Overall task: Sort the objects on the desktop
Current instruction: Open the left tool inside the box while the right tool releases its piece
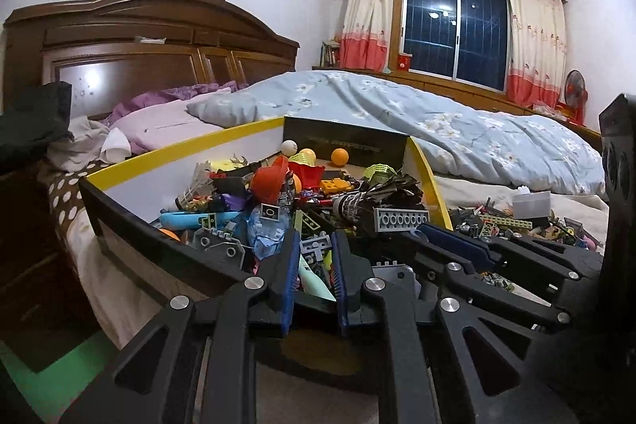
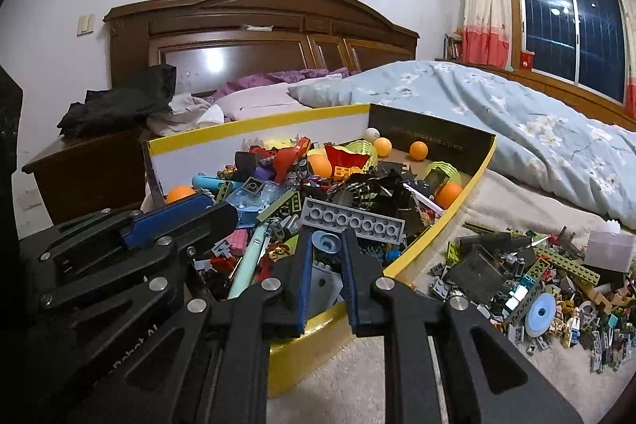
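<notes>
**Two grippers hanging over the near edge of a crowded toy box**

Two black grippers are reaching over the near rim of the yellow-edged box (image 2: 437,225), which is sitting on the bed near its foot-side edge. The box is holding a deep jumble of plastic bricks, leaving little free room inside; only its far corner is showing bare floor, where two orange balls (image 2: 418,150) and a white one are lying. Outside the box's right wall, a loose brick pile (image 2: 548,285) is spreading across the cream blanket (image 2: 516,209), with open blanket between pile and wall.

The left gripper (image 1: 315,261) is holding its blue-padded jaws a narrow gap apart, pinching nothing; small grey pieces are showing through the gap below. The right gripper (image 2: 326,253) is standing likewise, slightly parted and empty, with a round blue-grey stud piece (image 2: 326,243) showing just beyond its tips.

A flat grey studded plate (image 2: 351,221) is lying on top of the heap near the right wall. Beyond the box, a rumpled pale-blue floral quilt (image 1: 397,114) is covering the bed, and a glossy carved wooden headboard (image 1: 139,38) is rising behind.
</notes>
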{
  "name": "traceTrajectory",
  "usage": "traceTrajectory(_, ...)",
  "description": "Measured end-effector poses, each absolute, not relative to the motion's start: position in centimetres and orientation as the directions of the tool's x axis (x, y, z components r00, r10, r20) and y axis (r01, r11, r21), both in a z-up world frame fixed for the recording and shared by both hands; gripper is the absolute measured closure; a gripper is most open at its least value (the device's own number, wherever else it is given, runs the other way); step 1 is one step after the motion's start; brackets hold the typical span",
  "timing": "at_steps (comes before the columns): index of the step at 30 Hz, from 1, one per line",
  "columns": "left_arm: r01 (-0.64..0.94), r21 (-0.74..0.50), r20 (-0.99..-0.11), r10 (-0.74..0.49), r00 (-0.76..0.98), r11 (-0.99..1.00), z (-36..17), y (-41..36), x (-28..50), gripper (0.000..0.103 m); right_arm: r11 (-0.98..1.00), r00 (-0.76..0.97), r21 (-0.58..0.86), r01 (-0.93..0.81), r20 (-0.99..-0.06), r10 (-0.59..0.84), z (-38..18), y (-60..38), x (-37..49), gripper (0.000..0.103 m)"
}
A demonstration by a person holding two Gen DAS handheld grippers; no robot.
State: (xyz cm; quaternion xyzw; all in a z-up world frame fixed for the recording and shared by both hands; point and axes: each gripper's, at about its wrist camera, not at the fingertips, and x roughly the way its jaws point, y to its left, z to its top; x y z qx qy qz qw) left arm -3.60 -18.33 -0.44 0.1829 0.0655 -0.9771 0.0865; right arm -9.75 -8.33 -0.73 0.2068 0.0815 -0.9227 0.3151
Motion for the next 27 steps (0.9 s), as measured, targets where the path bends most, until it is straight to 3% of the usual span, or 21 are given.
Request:
traceTrajectory(5,0.209,-0.081,-0.356,-0.167,-0.919,-0.975,-0.2,-18.4,-3.2,0.087,-0.800,-0.738,-0.051,0.597,-0.426,-0.523,-0.4,-8.4,-9.2,0.084)
traceTrajectory(13,0.222,-0.140,-0.354,-0.160,-0.921,-0.965,0.3,-19.6,-2.6,0.087,-0.841,-0.790,-0.059,0.538,-0.384,-0.478,0.4,-8.1,-8.4,0.060)
traceTrajectory(19,0.248,-0.049,-0.281,-0.225,-0.933,-0.967,1.2,-17.8,-1.3,0.087,-0.859,-0.814,-0.062,0.508,-0.359,-0.456,1.3,-7.4,-7.5,0.058)
traceTrajectory(27,0.160,-0.077,-0.274,-0.133,-0.952,-0.984,1.6,-16.3,0.3,0.087,-0.893,-0.841,-0.054,0.447,-0.366,-0.399,2.1,-5.6,-5.7,0.058)
